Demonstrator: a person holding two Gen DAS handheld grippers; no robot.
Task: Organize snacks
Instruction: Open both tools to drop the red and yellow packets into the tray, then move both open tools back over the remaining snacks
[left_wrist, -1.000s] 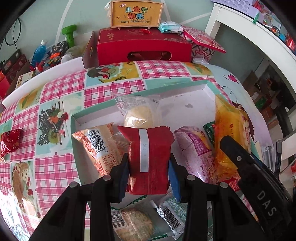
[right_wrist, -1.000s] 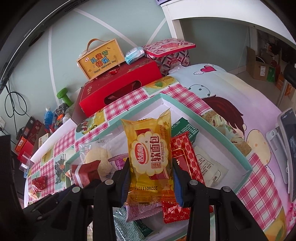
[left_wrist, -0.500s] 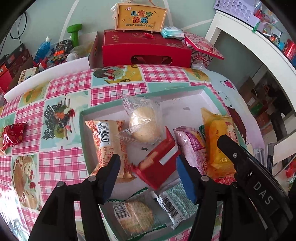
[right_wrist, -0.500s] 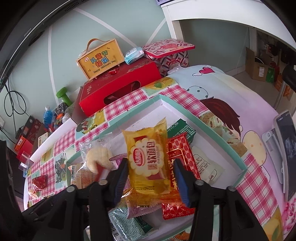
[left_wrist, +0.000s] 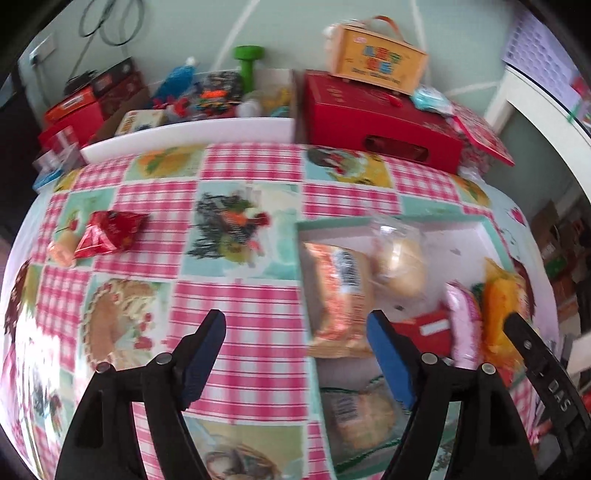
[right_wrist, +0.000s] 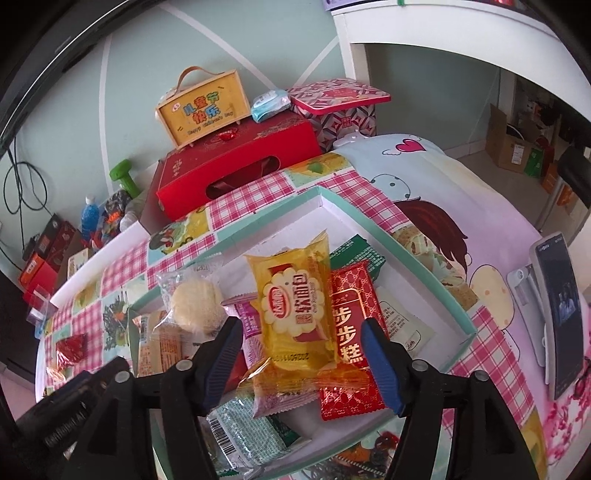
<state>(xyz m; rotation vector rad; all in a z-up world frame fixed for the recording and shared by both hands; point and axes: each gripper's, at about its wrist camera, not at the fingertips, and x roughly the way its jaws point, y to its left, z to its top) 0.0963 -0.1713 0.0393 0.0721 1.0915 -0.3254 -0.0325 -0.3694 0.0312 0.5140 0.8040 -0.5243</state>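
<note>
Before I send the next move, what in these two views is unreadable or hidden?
- Left wrist view: motion blur hides print on the orange-white packet.
- Right wrist view: the yellow bread packet covers part of the pink packet.
- The green packet is partly behind the right claw.

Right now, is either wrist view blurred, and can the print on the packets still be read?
Left wrist view: motion-smeared throughout, so the orange packet shows no legible print, while the left gripper stays crisp. Right wrist view: sharp, with the yellow bread packet print readable between the open right gripper fingers; fisheye bends the tray rim.
</note>
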